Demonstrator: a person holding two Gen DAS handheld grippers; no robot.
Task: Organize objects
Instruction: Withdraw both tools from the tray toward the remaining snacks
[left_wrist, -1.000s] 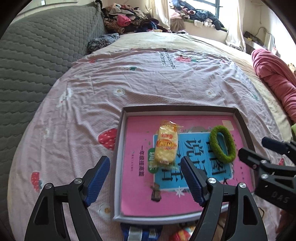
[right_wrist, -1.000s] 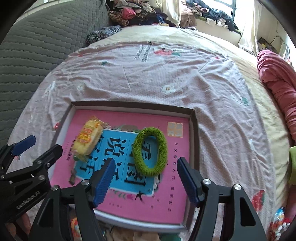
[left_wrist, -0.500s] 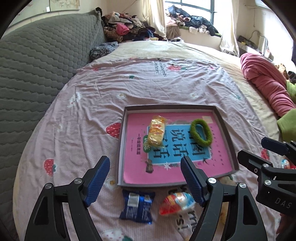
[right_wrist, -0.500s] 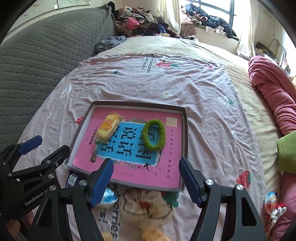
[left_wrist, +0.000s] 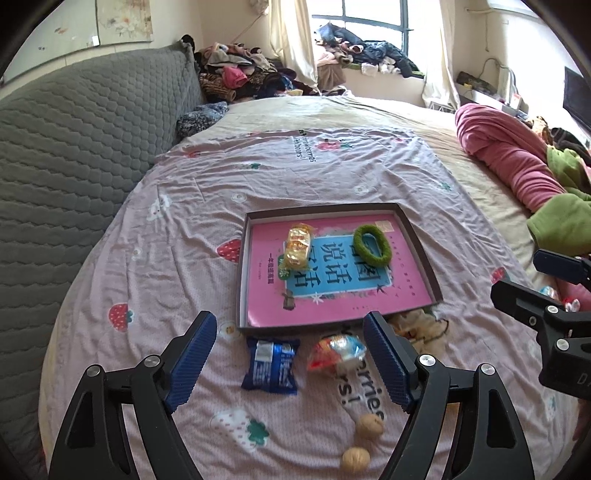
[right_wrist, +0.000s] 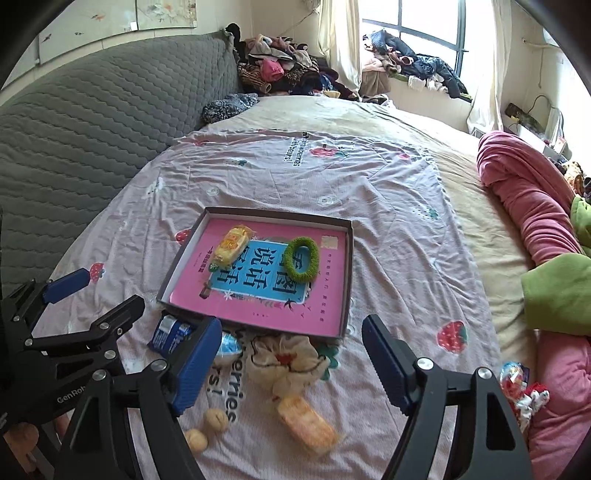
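A wide bed under a pink strawberry-print sheet (left_wrist: 177, 258) carries a shallow dark-rimmed cardboard tray (left_wrist: 421, 254) lined with a pink and blue printed card. In the tray lie a yellow wrapped snack pack (left_wrist: 297, 246) and, well apart from it, a green fuzzy hair ring (left_wrist: 371, 245).

The rest waits on the sheet just before the tray's near edge: a cream floral cloth scrunchie (right_wrist: 286, 363), an orange-yellow wrapped cake (right_wrist: 306, 424), a blue foil snack packet (left_wrist: 271, 365), a shiny red and blue wrapped sweet (left_wrist: 338, 354) and two walnuts (left_wrist: 364, 441); a further bright wrapper at the far right is too small to identify.

Judging by this, sorting is partway done and the step in hand is choosing the next loose piece. That calls for lowering one gripper over a single item, likely the packet or sweet.

The left gripper (left_wrist: 290, 363) and the right gripper (right_wrist: 291, 363) both tilt steeply downward above the loose pile, jaws opening, nothing gripped between them.
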